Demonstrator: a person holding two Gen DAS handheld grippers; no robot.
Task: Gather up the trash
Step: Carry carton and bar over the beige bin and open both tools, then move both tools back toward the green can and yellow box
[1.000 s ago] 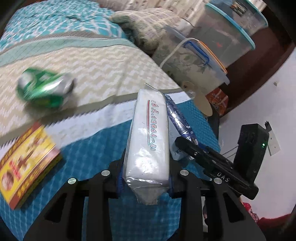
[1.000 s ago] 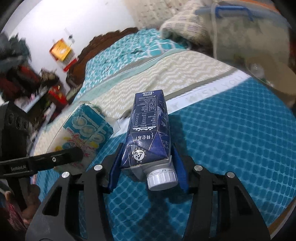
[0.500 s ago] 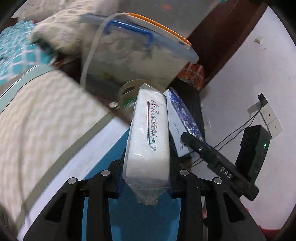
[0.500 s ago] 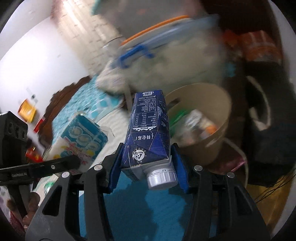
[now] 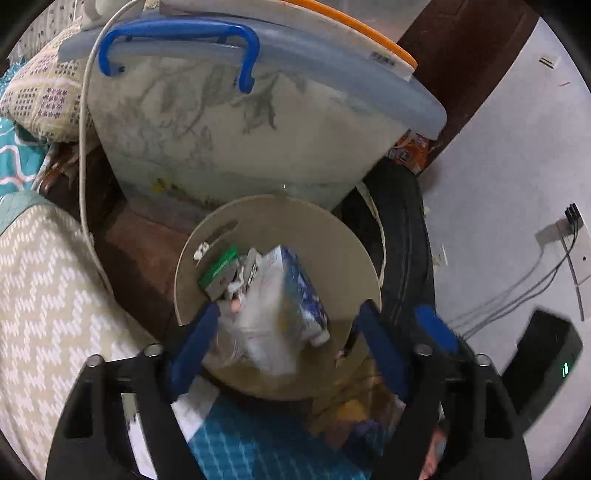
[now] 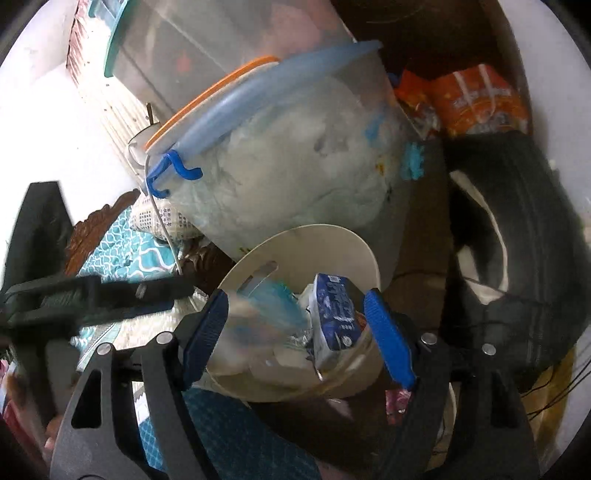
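A beige trash bin (image 5: 280,210) (image 6: 325,236) stands beside the bed, right under both grippers. My left gripper (image 5: 288,343) hangs over it, jaws opening, and the white tissue pack (image 5: 258,325) drops blurred between the pads without touching them. My right gripper (image 6: 295,332) is likewise opening, and the dark blue carton (image 6: 334,317) (image 5: 304,295) has left its pads and tilts into the bin, cap down. A green wrapper (image 5: 218,267) lies in the bin. In the right wrist view the tissue pack (image 6: 266,317) is a blur to the carton's left.
A clear storage box (image 5: 258,129) with a blue handle (image 5: 177,33) rises just behind the bin. A black bag (image 6: 517,258) sits to its right, orange packs (image 6: 476,103) behind. The bed's teal cover (image 5: 236,443) lies below the grippers. Cables run to a wall socket (image 5: 561,229).
Both grippers swung off the bed to above the bin. Their jaws opened, letting go of the tissue pack and the blue carton, which now fall into the bin.
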